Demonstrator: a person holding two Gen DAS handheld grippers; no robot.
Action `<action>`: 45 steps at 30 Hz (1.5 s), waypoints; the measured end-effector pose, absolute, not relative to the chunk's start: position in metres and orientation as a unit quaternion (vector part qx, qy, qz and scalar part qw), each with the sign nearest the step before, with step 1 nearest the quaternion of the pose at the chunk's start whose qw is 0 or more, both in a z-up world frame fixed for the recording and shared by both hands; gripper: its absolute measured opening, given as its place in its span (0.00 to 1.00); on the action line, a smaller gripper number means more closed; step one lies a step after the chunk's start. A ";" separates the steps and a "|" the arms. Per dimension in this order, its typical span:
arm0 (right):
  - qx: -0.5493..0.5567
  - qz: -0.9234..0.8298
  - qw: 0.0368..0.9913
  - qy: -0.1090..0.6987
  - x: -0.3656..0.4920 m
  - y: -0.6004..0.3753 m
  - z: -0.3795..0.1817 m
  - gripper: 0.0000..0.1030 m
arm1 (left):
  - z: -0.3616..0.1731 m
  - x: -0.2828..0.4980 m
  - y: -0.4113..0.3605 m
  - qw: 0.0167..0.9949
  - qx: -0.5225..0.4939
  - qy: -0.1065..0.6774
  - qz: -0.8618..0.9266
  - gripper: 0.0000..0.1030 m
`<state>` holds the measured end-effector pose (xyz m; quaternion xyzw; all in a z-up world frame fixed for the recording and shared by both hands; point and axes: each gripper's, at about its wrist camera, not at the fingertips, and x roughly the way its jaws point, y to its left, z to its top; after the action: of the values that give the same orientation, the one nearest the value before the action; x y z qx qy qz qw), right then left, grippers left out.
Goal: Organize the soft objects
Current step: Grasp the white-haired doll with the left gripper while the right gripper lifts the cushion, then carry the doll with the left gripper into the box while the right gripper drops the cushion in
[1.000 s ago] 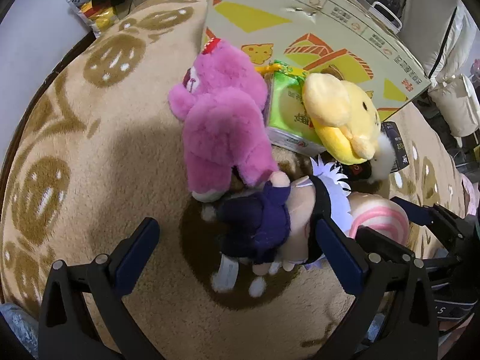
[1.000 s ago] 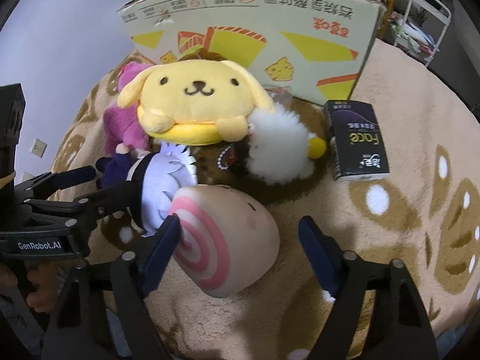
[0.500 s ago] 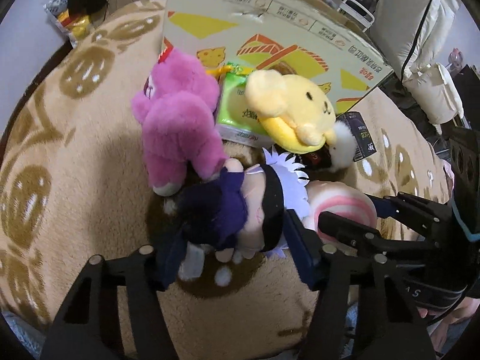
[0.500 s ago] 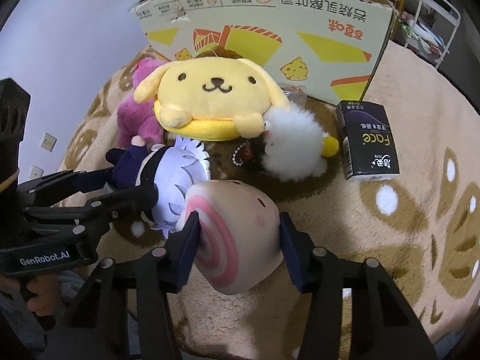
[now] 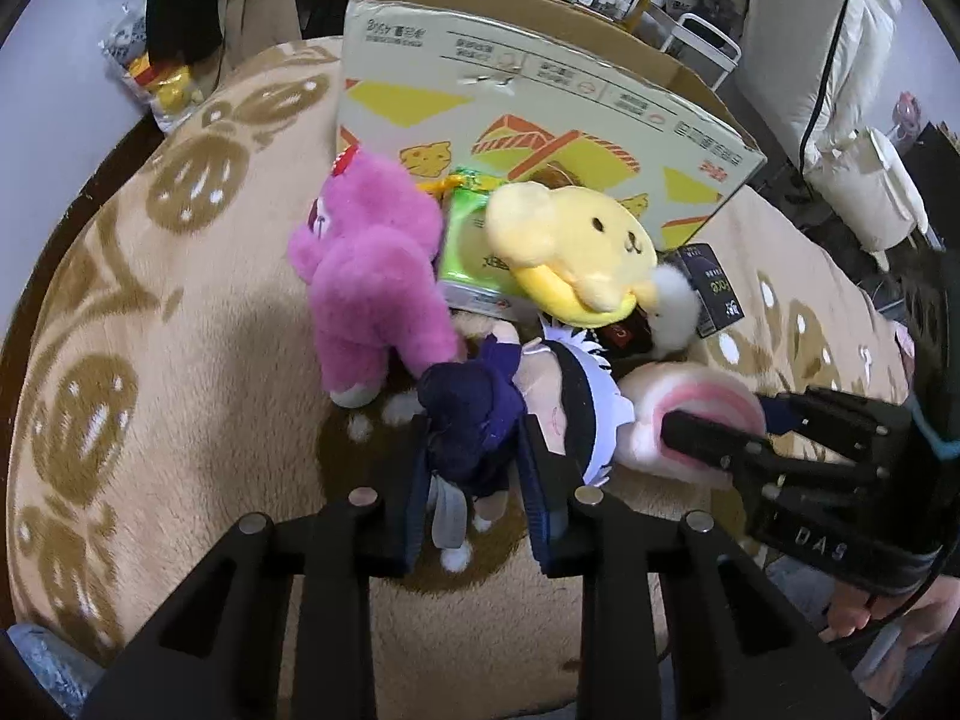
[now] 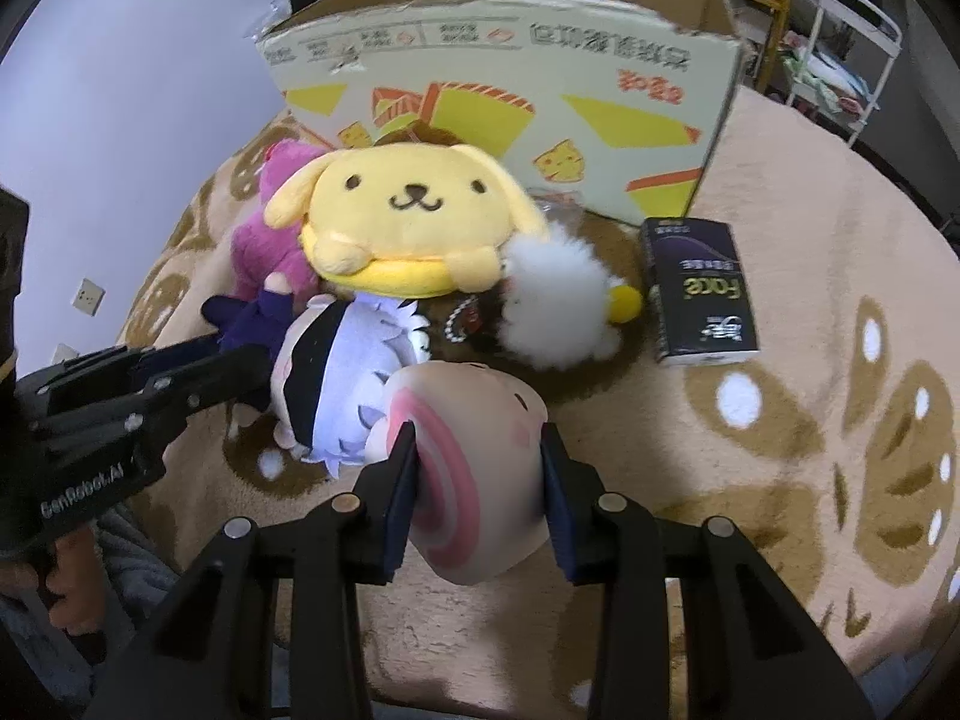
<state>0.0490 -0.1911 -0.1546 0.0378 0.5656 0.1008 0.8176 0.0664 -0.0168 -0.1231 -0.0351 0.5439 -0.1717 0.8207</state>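
Observation:
My left gripper (image 5: 474, 450) is shut on the dark purple body of a white-haired doll (image 5: 474, 420), which lies on the beige rug; the doll also shows in the right wrist view (image 6: 342, 378). My right gripper (image 6: 477, 468) is shut on a cream plush with a pink swirl (image 6: 474, 468), seen from the left wrist view too (image 5: 690, 414). Behind them lie a pink bear (image 5: 372, 276), a yellow dog plush (image 6: 408, 216) and a white fluffy plush (image 6: 558, 312).
A large open cardboard box (image 6: 510, 72) stands behind the toys. A green tissue pack (image 5: 468, 258) lies under the yellow plush. A black tissue pack (image 6: 699, 294) lies at the right on the patterned rug (image 6: 810, 240). Shelves and a white cart stand beyond.
Both grippers have closed: the left one onto the doll's body, the right one onto the swirl plush. Both views have risen slightly, showing more of the box.

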 end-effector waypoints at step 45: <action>0.001 -0.025 0.973 0.229 -0.015 -0.222 -0.008 0.35 | 0.034 -0.005 0.003 0.974 0.042 0.181 -0.128 0.24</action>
<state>-0.0152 -0.2222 -0.0084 0.0008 0.2285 -0.0246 0.9732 -0.0052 0.0034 0.0337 0.0417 0.1807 -0.1280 0.9743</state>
